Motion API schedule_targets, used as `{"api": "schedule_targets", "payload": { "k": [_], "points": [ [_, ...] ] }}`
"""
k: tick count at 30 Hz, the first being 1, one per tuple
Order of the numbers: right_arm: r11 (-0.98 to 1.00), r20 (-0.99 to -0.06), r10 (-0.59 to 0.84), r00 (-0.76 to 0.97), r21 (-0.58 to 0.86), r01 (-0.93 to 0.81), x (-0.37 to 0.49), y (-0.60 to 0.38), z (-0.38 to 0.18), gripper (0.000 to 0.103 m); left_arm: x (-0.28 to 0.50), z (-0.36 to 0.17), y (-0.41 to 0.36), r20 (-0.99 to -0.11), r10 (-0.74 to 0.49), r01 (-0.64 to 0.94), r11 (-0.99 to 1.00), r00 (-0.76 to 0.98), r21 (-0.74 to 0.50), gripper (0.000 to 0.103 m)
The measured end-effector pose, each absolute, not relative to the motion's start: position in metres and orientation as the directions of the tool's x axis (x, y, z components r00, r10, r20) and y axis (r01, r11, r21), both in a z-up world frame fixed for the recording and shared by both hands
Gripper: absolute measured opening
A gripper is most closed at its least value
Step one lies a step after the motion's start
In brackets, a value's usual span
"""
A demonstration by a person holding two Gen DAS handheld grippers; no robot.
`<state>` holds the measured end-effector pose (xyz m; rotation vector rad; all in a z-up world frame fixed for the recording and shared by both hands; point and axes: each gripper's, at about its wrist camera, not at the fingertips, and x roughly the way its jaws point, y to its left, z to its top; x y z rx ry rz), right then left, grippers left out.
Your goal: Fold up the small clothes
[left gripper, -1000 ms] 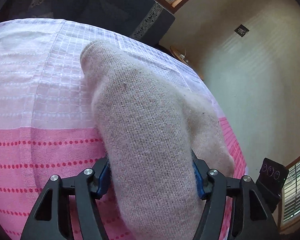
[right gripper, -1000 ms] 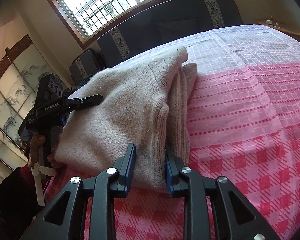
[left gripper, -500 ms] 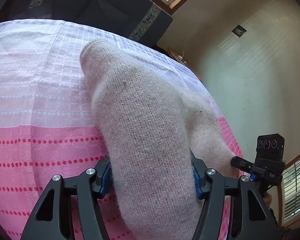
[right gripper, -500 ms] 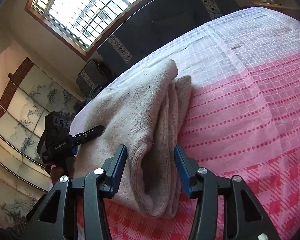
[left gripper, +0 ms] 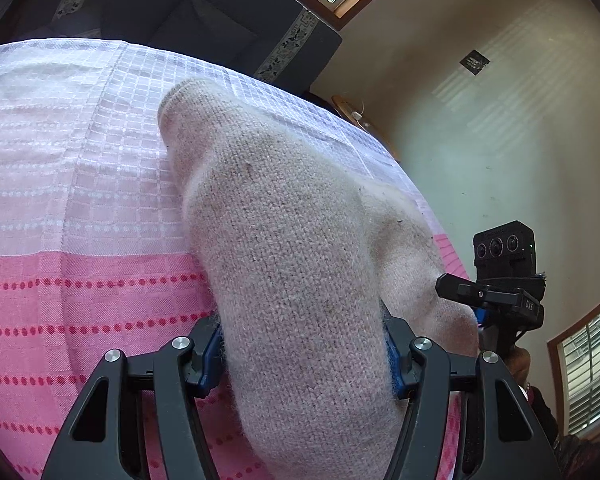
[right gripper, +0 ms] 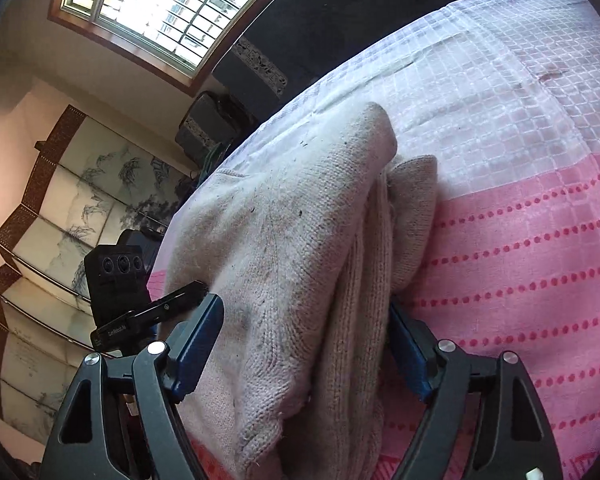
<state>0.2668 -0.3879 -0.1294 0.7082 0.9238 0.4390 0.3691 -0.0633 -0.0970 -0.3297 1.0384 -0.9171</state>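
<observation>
A folded beige knit sweater [left gripper: 292, 264] lies on a pink and white checked cloth [left gripper: 72, 184]. My left gripper [left gripper: 304, 352] has its jaws wide apart around the sweater's thick near end, pads against both sides. My right gripper [right gripper: 304, 352] is open wide, its blue pads [right gripper: 196, 344] standing on either side of the sweater's [right gripper: 284, 240] folded edge, with the stacked layers between them. The right gripper also shows in the left wrist view [left gripper: 496, 292] beside the sweater's far side, and the left gripper shows in the right wrist view [right gripper: 140, 312].
A dark sofa [left gripper: 204, 16] stands behind the cloth-covered surface. A painted folding screen [right gripper: 60, 216] stands at the left. A small wooden side table [left gripper: 356, 112] is by the wall. A window [right gripper: 160, 4] is above the sofa.
My right gripper has opened from shut on the sweater's edge to wide apart and has tilted. The left gripper has stayed around the sweater's end.
</observation>
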Motion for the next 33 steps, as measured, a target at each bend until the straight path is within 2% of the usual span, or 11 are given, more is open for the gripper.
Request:
{"api": "schedule_targets", "payload": {
  "k": [1, 2, 3, 4, 9, 11, 14, 17, 23, 27, 33],
  "points": [
    [0.696, -0.565, 0.621, 0.543, 0.716, -0.052, 0.268, -0.388, -0.129, 0.077, 0.370, -0.097, -0.063, -0.592, -0.783, 0.492, 0.598, 0.190, -0.633, 0.062],
    [0.703, -0.570, 0.614, 0.546, 0.710, -0.049, 0.269, -0.388, -0.131, 0.072, 0.370, -0.097, -0.062, -0.591, -0.784, 0.492, 0.596, 0.189, -0.634, 0.062],
    [0.709, -0.577, 0.604, 0.550, 0.705, -0.038, 0.269, -0.389, -0.133, 0.056, 0.371, -0.097, -0.062, -0.591, -0.784, 0.494, 0.596, 0.189, -0.633, 0.063],
    [0.698, -0.574, 0.610, 0.546, 0.716, -0.027, 0.271, -0.391, -0.138, 0.049, 0.370, -0.097, -0.062, -0.592, -0.783, 0.497, 0.597, 0.190, -0.630, 0.063],
    [0.643, -0.516, 0.657, 0.550, 0.764, -0.051, 0.270, -0.397, -0.142, 0.037, 0.370, -0.096, -0.063, -0.594, -0.781, 0.502, 0.598, 0.190, -0.625, 0.063],
    [0.641, -0.493, 0.662, 0.564, 0.763, -0.086, 0.265, -0.397, -0.139, 0.035, 0.369, -0.095, -0.065, -0.597, -0.779, 0.506, 0.600, 0.192, -0.620, 0.063],
    [0.674, -0.544, 0.646, 0.536, 0.735, -0.066, 0.268, -0.392, -0.142, 0.036, 0.368, -0.093, -0.068, -0.606, -0.770, 0.517, 0.608, 0.200, -0.602, 0.064],
    [0.657, -0.536, 0.658, 0.529, 0.751, -0.056, 0.276, -0.396, -0.145, 0.038, 0.366, -0.091, -0.071, -0.616, -0.759, 0.524, 0.620, 0.212, -0.584, 0.066],
    [0.742, -0.589, 0.594, 0.548, 0.664, -0.091, 0.277, -0.376, -0.138, 0.052, 0.356, -0.086, -0.082, -0.659, -0.697, 0.553, 0.680, 0.282, -0.481, 0.070],
    [0.794, -0.631, 0.543, 0.554, 0.601, -0.093, 0.276, -0.371, -0.133, 0.041, 0.341, -0.077, -0.095, -0.681, -0.630, 0.591, 0.727, 0.373, -0.349, 0.069],
    [0.869, -0.663, 0.446, 0.601, 0.481, -0.114, 0.267, -0.356, -0.121, 0.037, 0.332, -0.074, -0.104, -0.689, -0.586, 0.603, 0.752, 0.427, -0.266, 0.065]
  ]
}}
